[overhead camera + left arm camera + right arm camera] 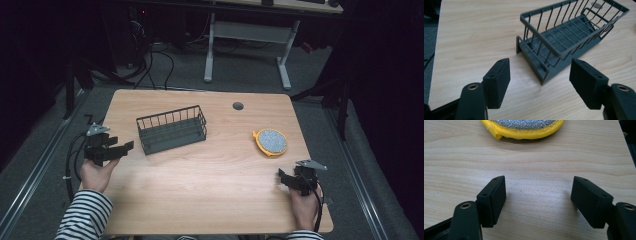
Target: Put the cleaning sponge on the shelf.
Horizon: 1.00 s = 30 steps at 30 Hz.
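The left gripper (127, 146), jaws released and empty, is held at the table's (200, 200) left edge, near the dark wire basket (171, 129). The right gripper (281, 176), jaws likewise released, is positioned by the right edge, bare wood separating it from the round yellow-rimmed scouring pad (270, 142).

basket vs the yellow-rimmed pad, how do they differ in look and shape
The basket is dark grey wire, open and see-through; the pad is solid, with a speckled silver face and yellow rim. The basket is long, rectangular and has upright walls; the pad is round and lies flat. The basket sits left of centre, the pad right. Both rest on the table, ungripped.
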Each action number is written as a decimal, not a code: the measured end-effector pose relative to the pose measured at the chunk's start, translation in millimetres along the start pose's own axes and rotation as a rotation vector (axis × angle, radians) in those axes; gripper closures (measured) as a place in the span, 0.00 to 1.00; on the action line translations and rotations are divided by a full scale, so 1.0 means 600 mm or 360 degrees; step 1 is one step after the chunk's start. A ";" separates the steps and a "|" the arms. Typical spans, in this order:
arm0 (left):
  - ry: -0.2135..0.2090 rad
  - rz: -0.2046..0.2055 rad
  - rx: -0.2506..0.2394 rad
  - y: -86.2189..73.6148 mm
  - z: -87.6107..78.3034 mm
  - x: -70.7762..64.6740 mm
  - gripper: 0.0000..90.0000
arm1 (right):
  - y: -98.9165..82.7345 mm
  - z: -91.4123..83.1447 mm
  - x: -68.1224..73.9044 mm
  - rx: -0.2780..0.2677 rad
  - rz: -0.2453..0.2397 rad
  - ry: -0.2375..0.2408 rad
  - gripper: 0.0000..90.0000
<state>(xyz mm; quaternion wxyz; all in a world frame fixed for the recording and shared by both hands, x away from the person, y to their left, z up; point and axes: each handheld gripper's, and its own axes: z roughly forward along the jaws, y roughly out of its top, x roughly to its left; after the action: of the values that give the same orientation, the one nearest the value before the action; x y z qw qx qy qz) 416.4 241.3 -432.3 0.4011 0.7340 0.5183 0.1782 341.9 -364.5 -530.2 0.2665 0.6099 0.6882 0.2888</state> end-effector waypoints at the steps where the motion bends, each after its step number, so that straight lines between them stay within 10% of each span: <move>1: -0.0004 -0.0002 -0.0006 0.005 0.002 0.000 0.38 | 0.000 0.000 0.000 0.0000 -0.0001 0.0000 0.31; 16: 0.0050 0.0036 0.0088 0.092 0.063 0.010 0.43 | 0.000 0.000 0.000 0.0000 -0.0001 0.0002 0.32; 30: 0.0108 0.0011 0.0170 0.104 0.126 0.026 0.49 | 0.000 0.000 0.000 -0.0001 -0.0003 0.0001 0.32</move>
<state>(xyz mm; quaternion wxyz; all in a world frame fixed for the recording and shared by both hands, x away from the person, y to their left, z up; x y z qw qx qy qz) 512.4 216.2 -433.1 0.3430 0.7496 0.5378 0.1766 341.9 -364.5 -530.2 0.2666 0.6092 0.6887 0.2889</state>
